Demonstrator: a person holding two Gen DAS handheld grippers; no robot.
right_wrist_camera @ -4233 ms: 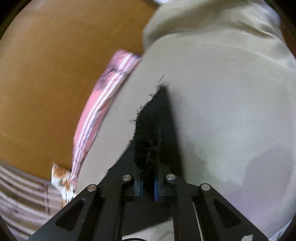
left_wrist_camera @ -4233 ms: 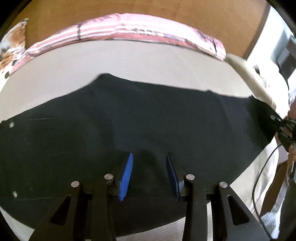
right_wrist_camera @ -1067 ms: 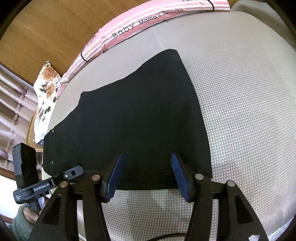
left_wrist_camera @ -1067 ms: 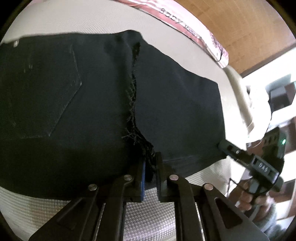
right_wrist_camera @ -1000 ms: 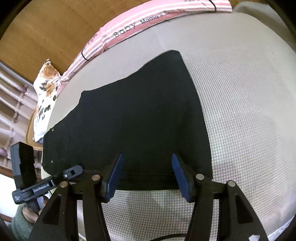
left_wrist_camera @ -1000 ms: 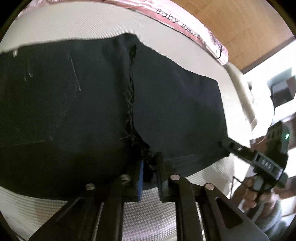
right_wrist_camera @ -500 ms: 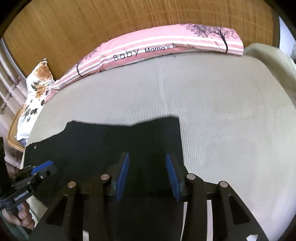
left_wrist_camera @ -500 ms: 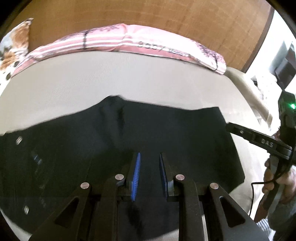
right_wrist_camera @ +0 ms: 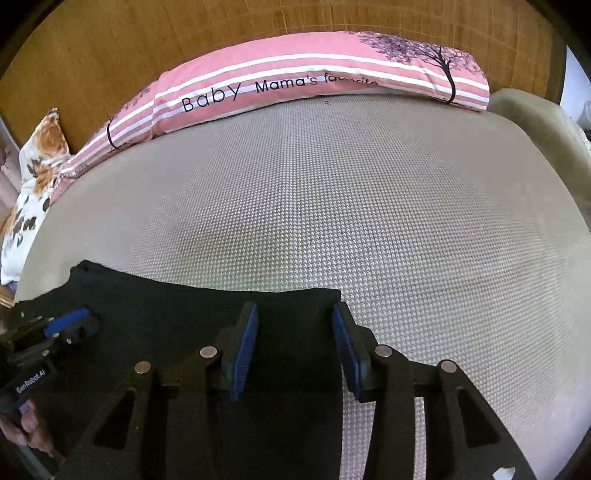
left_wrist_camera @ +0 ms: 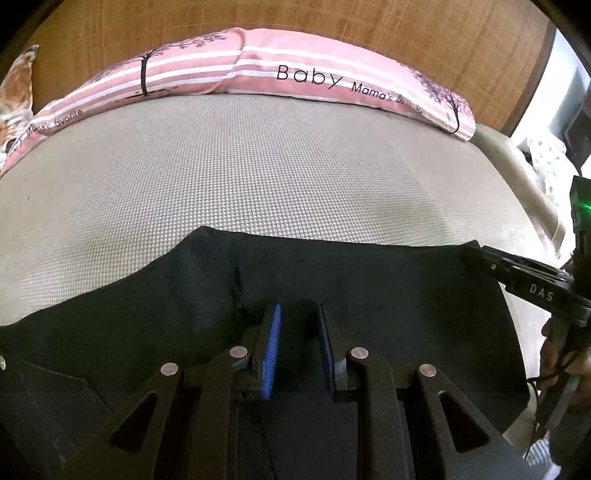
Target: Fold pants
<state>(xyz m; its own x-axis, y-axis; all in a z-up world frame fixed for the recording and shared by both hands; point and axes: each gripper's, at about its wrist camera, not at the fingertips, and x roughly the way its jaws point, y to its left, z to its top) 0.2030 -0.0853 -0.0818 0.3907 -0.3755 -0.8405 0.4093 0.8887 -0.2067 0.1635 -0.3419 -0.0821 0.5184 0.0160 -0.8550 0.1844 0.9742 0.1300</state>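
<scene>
Black pants (left_wrist_camera: 369,288) lie flat and folded on the beige mattress (left_wrist_camera: 258,177), near its front edge. My left gripper (left_wrist_camera: 297,332) is open and empty, low over the cloth just right of a frayed hem edge (left_wrist_camera: 238,291). My right gripper (right_wrist_camera: 295,336) is open and empty over the right end of the pants (right_wrist_camera: 184,306). The right gripper also shows in the left wrist view (left_wrist_camera: 480,258) at the pants' right edge. The left gripper shows in the right wrist view (right_wrist_camera: 70,321) at the left.
A long pink striped pillow (left_wrist_camera: 258,77) lies along the far edge of the mattress, against a wooden wall (left_wrist_camera: 295,22). A flowered cushion (right_wrist_camera: 37,158) sits at the far left. A beige bolster (right_wrist_camera: 535,122) borders the right side.
The left gripper let go of the frayed hem and opened. Both grippers dropped from looking down on the pants to low over the cloth, facing the pillow.
</scene>
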